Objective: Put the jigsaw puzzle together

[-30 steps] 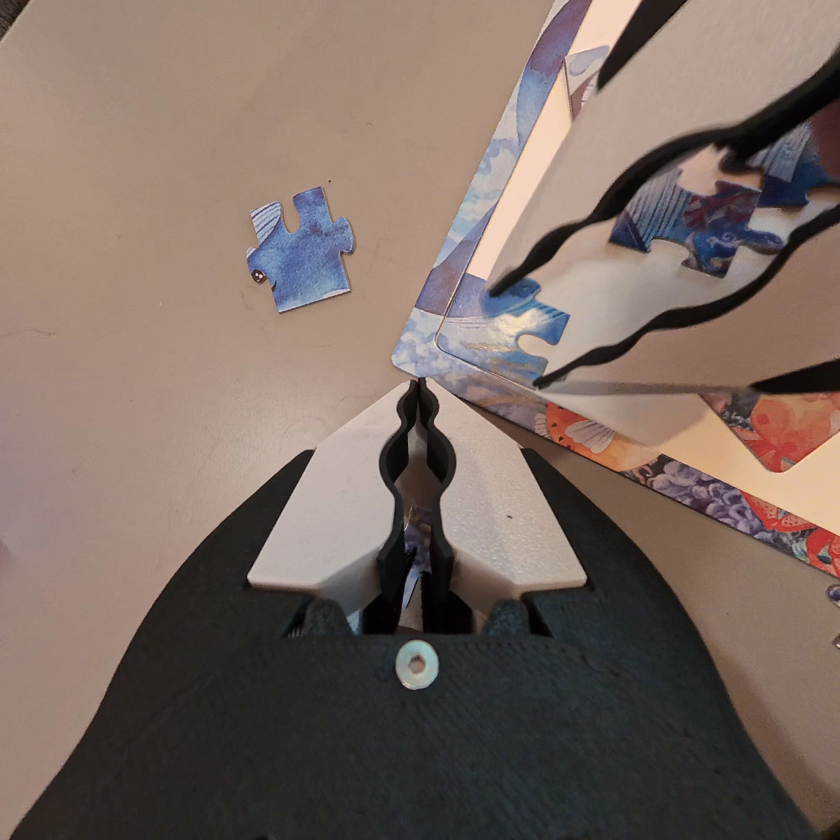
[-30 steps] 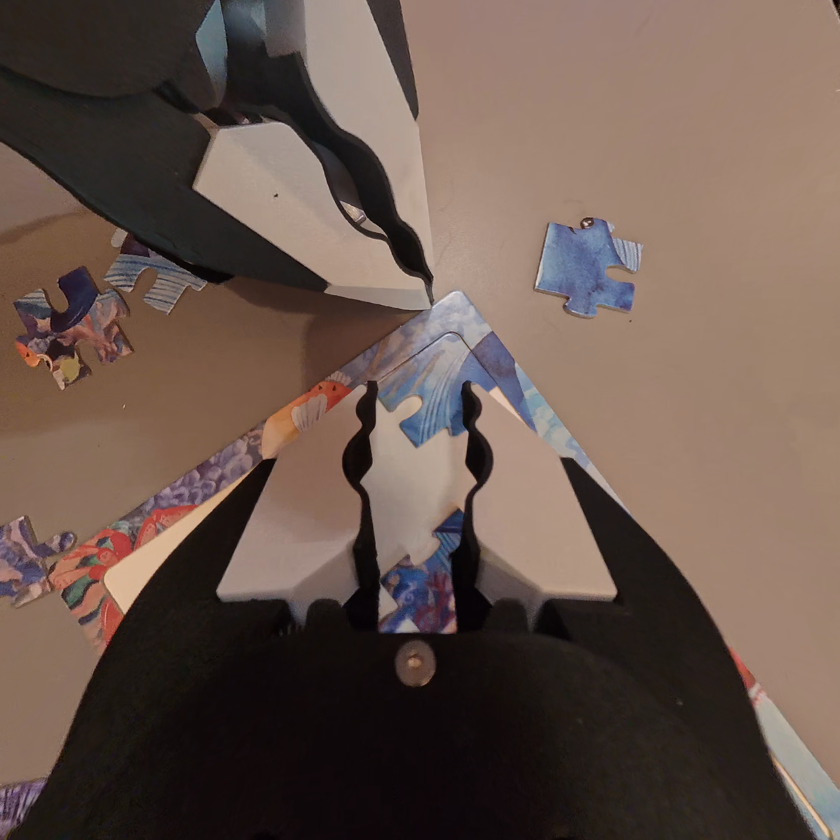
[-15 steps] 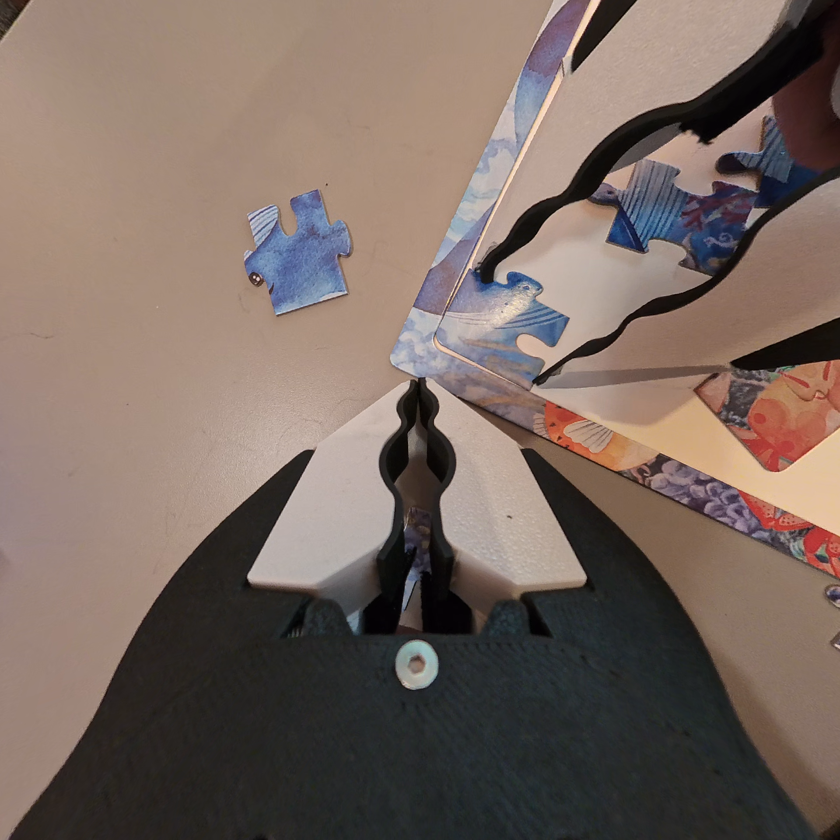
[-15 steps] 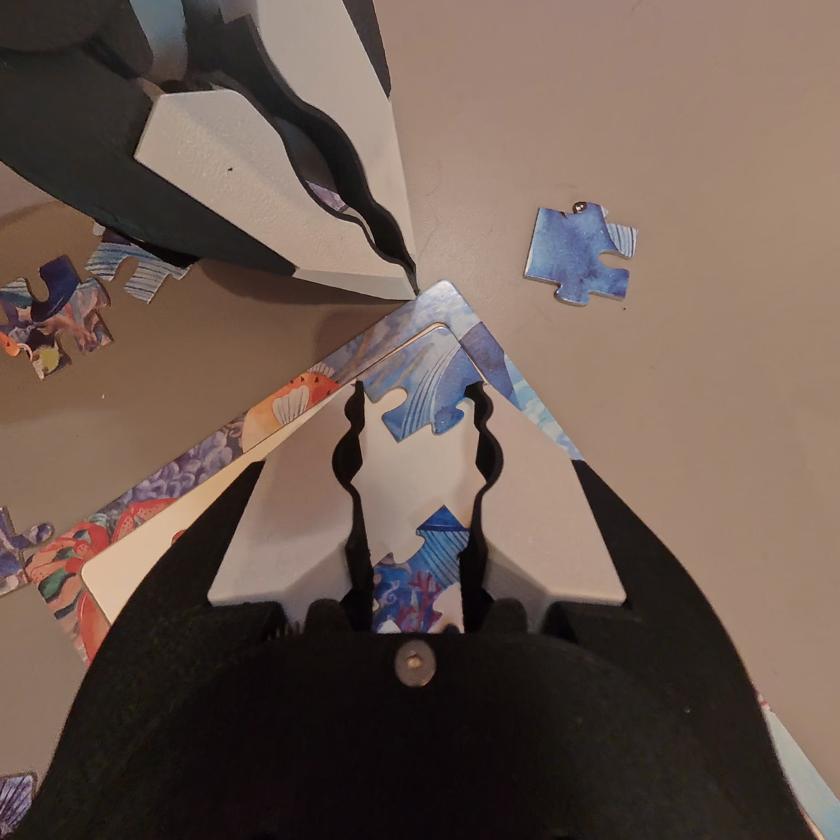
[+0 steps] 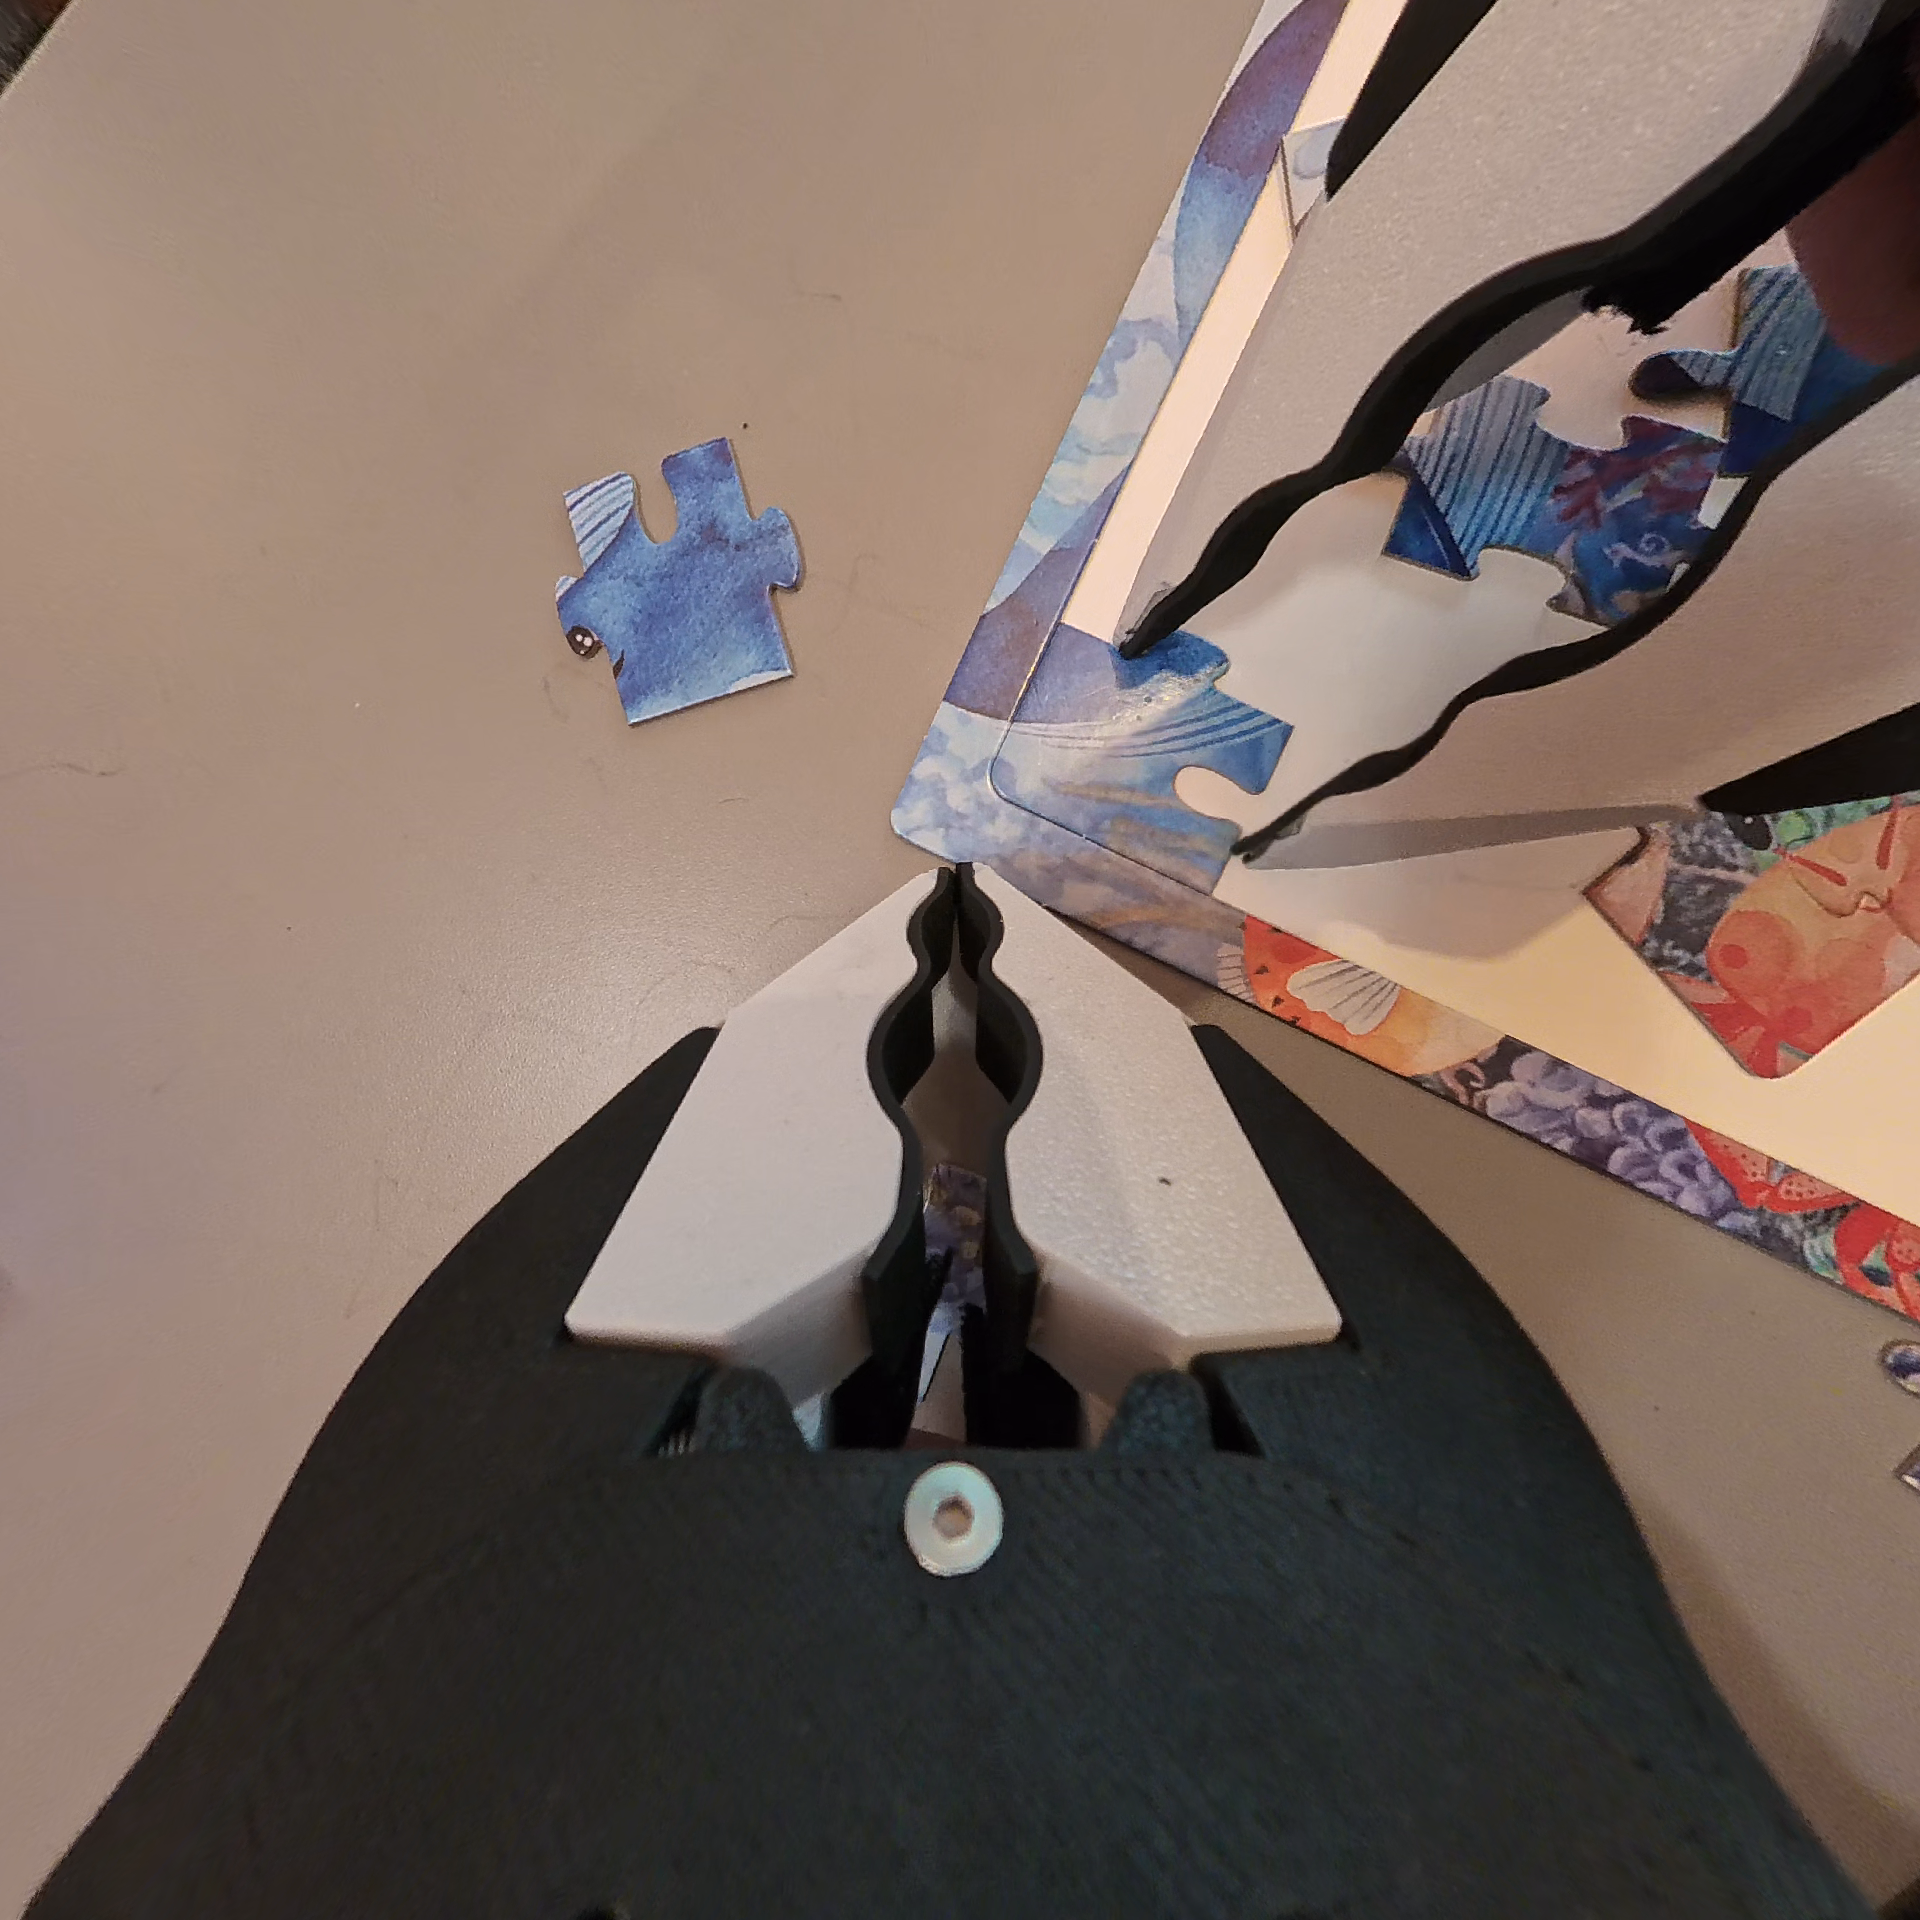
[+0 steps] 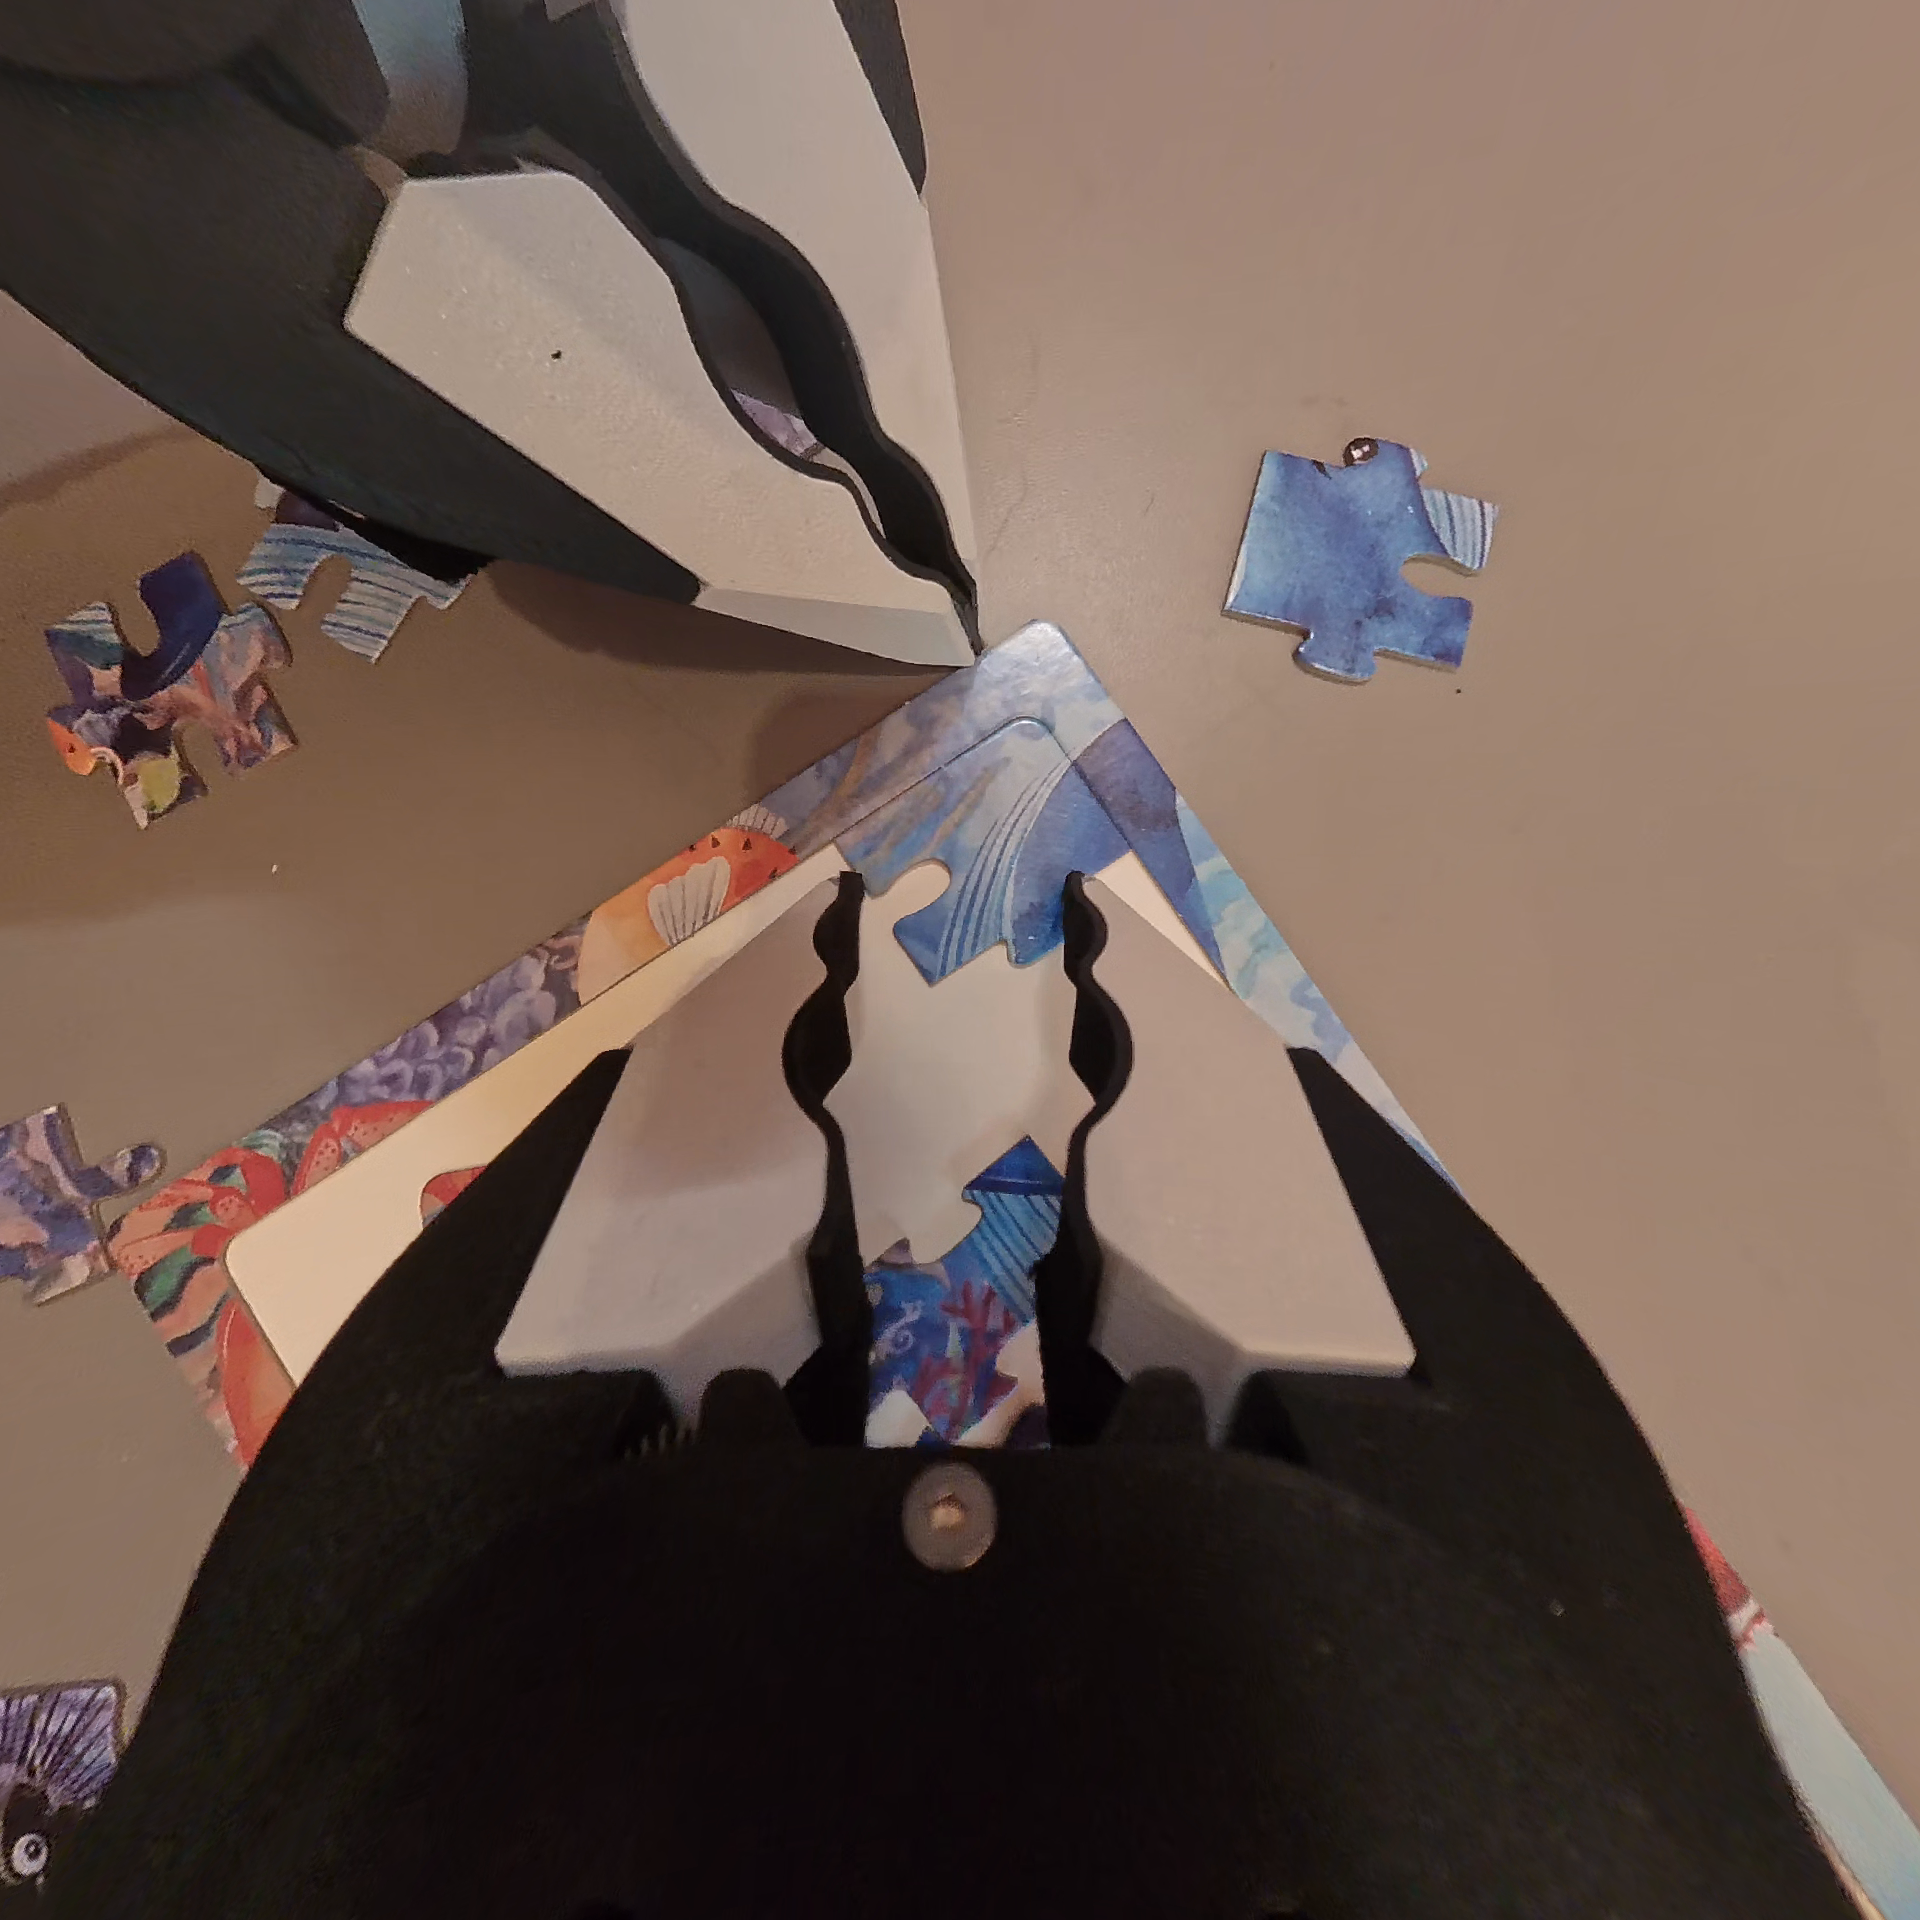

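The puzzle tray (image 5: 1039,561) (image 6: 1216,862) lies on the beige table with a pale blue corner piece (image 5: 1122,758) (image 6: 997,862) seated in its corner. My right gripper (image 6: 964,883) (image 5: 1190,743) is open and empty, with its tips at that piece's inner edge. A blue and red coral piece (image 6: 956,1299) (image 5: 1507,499) lies in the tray between its fingers. My left gripper (image 5: 956,883) (image 6: 966,613) is shut, with its tips just off the tray's outer corner. A purple piece (image 5: 951,1216) (image 6: 774,426) shows deep between its fingers. A loose blue piece (image 5: 686,592) (image 6: 1361,561) lies on the table.
Several loose pieces lie beside the tray in the right wrist view: a colourful one (image 6: 166,707), a striped one (image 6: 353,592) under the left gripper, and a purple one (image 6: 52,1195). An orange piece (image 5: 1787,935) sits in the tray. Spacing between my two grippers at the tips: around 5 centimetres.
My right gripper has drawn back a little, so its tips now sit at the corner piece's inner edge. The left gripper has not moved.
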A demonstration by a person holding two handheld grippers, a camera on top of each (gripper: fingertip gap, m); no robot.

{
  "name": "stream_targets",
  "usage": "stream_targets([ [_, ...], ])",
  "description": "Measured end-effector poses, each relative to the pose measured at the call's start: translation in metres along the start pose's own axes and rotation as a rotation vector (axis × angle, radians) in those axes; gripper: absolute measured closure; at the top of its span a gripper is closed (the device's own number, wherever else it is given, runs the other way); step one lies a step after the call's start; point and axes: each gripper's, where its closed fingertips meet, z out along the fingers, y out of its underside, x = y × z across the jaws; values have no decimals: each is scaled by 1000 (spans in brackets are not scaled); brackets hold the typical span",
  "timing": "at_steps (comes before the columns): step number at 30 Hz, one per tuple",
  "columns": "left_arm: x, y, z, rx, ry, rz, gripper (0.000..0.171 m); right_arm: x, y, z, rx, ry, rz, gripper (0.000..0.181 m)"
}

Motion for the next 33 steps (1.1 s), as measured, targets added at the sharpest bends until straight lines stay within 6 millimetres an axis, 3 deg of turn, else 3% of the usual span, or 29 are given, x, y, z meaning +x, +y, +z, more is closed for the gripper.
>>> stream_targets([
  [5, 0, 0, 0, 3, 2, 0, 171, -2, -1, -1, 2, -20, 1, 139],
  [9, -5, -3, -2, 16, -23, 3, 165, 1, -10, -14, 63, -49, 23, 137],
  [12, -17, -14, -8, 79, -74, -31, 152, 11, -14, -27, 108, -40, 52, 137],
  [14, -37, -21, -9, 123, -158, -77, 143, 19, -15, -35, 133, -32, 76, 138],
  [21, -53, -30, 15, 107, -235, -87, 132, 26, -17, -45, 168, -32, 103, 141],
  [27, -52, -39, 24, 130, -181, -152, 137, 24, -19, -47, 174, -30, 95, 142],
  [31, -54, -37, 25, 121, -207, -144, 162, 26, -18, -48, 178, -31, 102, 142],
  [33, -54, -38, 26, 122, -214, -135, 165, 27, -18, -48, 176, -30, 103, 142],
])
